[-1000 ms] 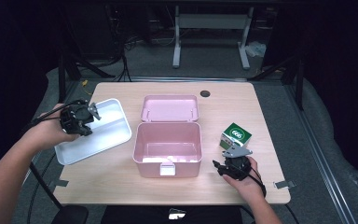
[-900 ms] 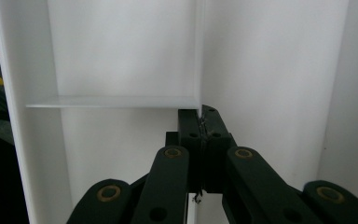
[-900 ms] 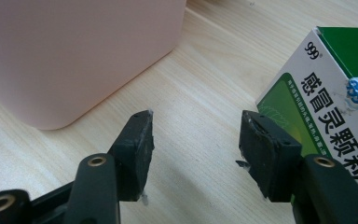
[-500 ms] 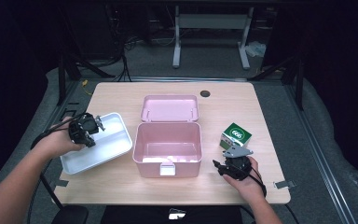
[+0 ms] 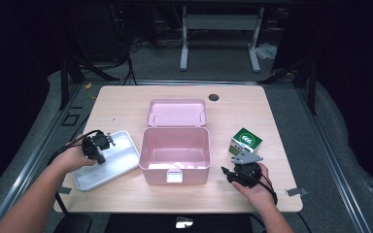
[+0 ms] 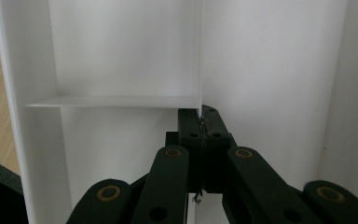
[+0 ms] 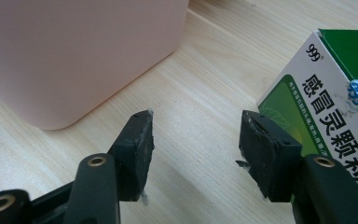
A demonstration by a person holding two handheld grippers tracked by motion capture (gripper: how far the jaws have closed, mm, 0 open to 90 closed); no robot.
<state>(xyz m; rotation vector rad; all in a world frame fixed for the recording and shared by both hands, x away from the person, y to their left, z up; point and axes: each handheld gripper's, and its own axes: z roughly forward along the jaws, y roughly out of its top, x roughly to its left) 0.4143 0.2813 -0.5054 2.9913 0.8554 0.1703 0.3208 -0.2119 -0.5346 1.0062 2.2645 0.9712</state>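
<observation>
Left tongs (image 6: 200, 122): clenched on the inner divider wall of the white rectangular plastic tray (image 5: 118, 165), left of the open pink plastic storage box (image 5: 175, 154).
Right tongs (image 7: 196, 154): released, beside the green-and-white cardboard medicine carton (image 7: 324, 98) (resting on the wooden table (image 5: 126, 104)).
Progress: early; box interior empty, tray and carton not yet inside.

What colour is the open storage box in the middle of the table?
Pale pink plastic storage box, clearest in the high view.

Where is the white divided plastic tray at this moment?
In the high view, the white divided plastic tray lies on the table's left side, beside the open pink box, with the left gripper clamped on its inner divider.
</observation>
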